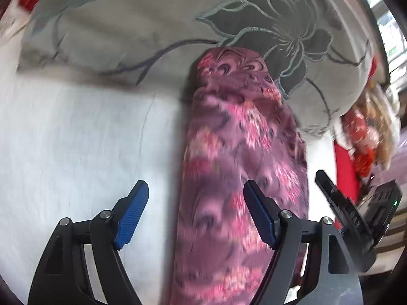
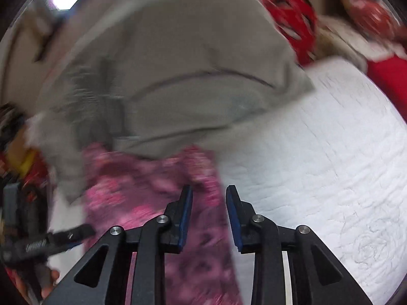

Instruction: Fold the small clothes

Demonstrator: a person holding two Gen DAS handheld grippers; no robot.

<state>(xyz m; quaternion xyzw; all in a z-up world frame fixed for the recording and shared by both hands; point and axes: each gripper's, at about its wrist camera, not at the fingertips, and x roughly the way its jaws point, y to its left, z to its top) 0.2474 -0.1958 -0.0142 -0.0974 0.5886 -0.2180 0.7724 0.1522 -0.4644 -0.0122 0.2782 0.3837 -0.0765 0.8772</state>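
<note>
From the left wrist, my left gripper (image 1: pixel 195 213) hung wide apart and empty above the white quilt (image 1: pixel 76 139), its right finger over the pink patterned garment (image 1: pixel 241 152), a long strip running toward the grey floral pillow (image 1: pixel 152 25). From the right wrist, my right gripper (image 2: pixel 209 216) stood partly parted, holding nothing, at the garment's edge. I judged I should pinch matching edges together before folding evenly.

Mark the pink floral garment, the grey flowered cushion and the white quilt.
pink floral garment (image 1: pixel 236 157), left wrist view, middle of the folded strip
grey flowered cushion (image 1: pixel 285 28), left wrist view, dark flower
white quilt (image 2: pixel 318 139), right wrist view, bare stitched area
</note>
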